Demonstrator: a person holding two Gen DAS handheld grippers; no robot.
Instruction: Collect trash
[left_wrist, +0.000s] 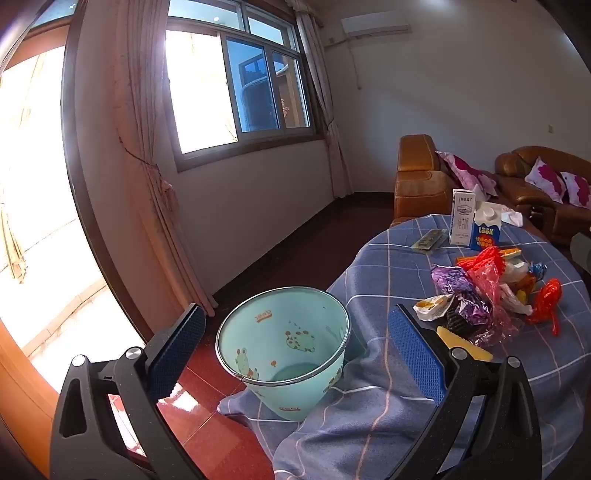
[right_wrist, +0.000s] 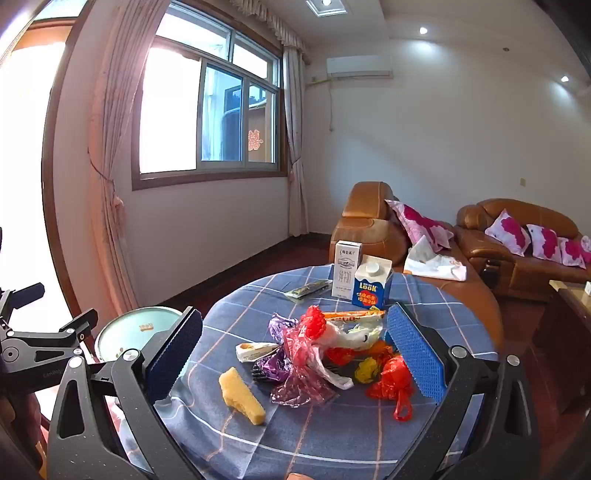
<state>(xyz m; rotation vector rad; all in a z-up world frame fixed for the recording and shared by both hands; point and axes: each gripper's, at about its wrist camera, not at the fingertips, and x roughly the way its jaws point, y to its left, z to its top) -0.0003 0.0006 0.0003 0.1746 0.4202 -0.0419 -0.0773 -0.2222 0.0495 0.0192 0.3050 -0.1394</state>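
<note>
Left wrist view: "LOOK" read on blue carton (left_wrist: 487, 229), left gripper (left_wrist: 297, 350) spread wide, nothing grasped, mint bin (left_wrist: 284, 354) framed between its fingers; right wrist view: right gripper (right_wrist: 295, 354) likewise released, angled slightly down over trash pile (right_wrist: 332, 354) on checked tablecloth (right_wrist: 314, 443).

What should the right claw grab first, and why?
Probably the yellow wedge: it lies apart from the wrapper pile, nearest the right claw, which is open and empty. Ease down over it; the bin waits empty beside the table.
</note>
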